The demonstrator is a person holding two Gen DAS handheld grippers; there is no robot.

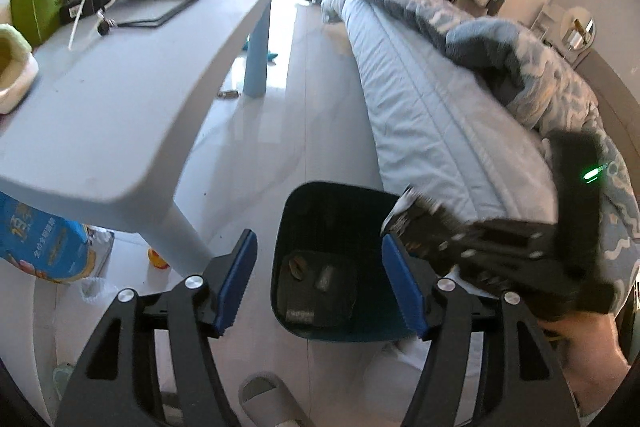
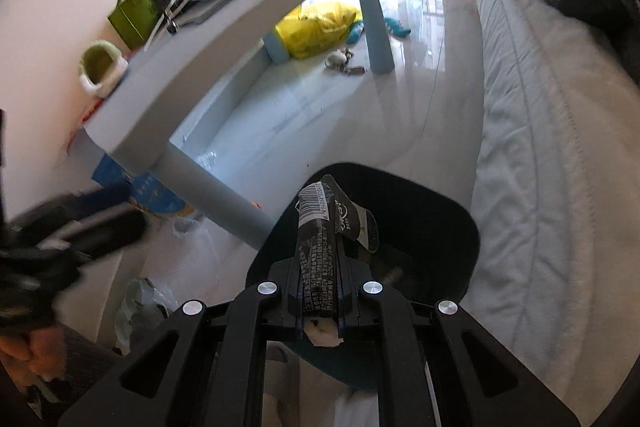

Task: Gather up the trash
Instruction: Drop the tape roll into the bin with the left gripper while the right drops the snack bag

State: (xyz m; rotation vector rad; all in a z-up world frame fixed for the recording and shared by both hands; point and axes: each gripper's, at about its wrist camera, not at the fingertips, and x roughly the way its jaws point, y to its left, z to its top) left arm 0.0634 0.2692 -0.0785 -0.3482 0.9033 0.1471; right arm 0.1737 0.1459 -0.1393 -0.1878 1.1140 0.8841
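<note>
Trash is already in hand: the right gripper (image 2: pixel 319 291) has its jaws clamped on a dark crumpled wrapper (image 2: pixel 320 247) with a barcode on it, held right over the open mouth of the dark bin (image 2: pixel 436 223) on the floor. The left gripper (image 1: pixel 320 287) hangs above the same bin (image 1: pixel 320 203) with its blue pads (image 1: pixel 236 283) spread wide and nothing between them. A few bits of rubbish already lie at the bottom of the bin.

The drop looks to me like the risky part. The wrapper is light and creased, with a loose flap at its far end, and it sits deep between the jaws, so it may cling to a pad when they part, or flutter sideways and land on the glossy floor (image 2: pixel 320 115) instead of inside. The two tools are also close together over one small opening; a careless move could knock them together or tip the bin.

Around them, the bed (image 2: pixel 540 147) with its pale quilt runs just beside the bin on one side, and the grey table (image 1: pixel 120 99) stands on the other, one of its legs close by. On the table sit a green bag (image 1: pixel 40 3) and fleecy slippers. Under it lie a yellow bag (image 2: pixel 316 27) and small toys, and a blue packet (image 1: pixel 36 239) leans near the leg.
</note>
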